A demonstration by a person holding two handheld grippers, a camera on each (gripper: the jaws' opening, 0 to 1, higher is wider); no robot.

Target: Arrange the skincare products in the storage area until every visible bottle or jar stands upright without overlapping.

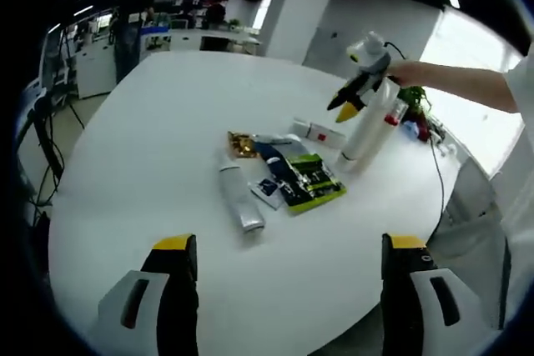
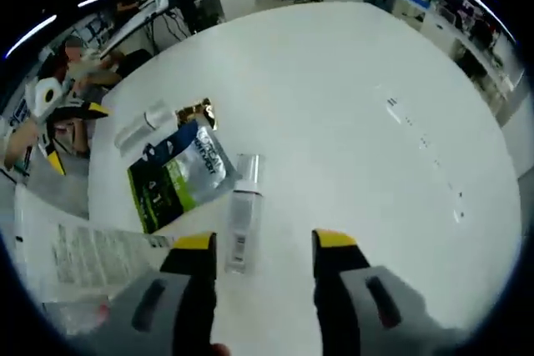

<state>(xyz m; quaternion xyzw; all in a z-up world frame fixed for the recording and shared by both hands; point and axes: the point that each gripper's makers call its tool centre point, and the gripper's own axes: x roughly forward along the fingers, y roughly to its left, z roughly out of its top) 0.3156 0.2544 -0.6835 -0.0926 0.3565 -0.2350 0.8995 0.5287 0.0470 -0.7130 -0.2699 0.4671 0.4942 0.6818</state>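
Note:
A silver bottle (image 1: 242, 202) lies on its side on the white table (image 1: 150, 164). Beside it lies a green-and-black pouch (image 1: 304, 177), with a gold packet (image 1: 242, 144) and small white boxes (image 1: 310, 131) behind. A tall white bottle (image 1: 365, 135) stands at the right. My right gripper (image 1: 344, 107) hovers by its top, and my left gripper (image 1: 290, 248) is open, well short of the items. In the right gripper view my right gripper (image 2: 265, 241) is open above the silver bottle (image 2: 242, 206), with the pouch (image 2: 179, 177) and tall bottle (image 2: 83, 260) to the left. My left gripper (image 2: 71, 131) is at the far left.
A small dark sachet (image 1: 269, 189) lies between the silver bottle and the pouch. A white tube (image 2: 146, 129) rests near the gold packet (image 2: 198, 112). A plant (image 1: 417, 110) and a cable (image 1: 438, 181) sit at the table's right edge. Bare tabletop (image 2: 350, 106) stretches away.

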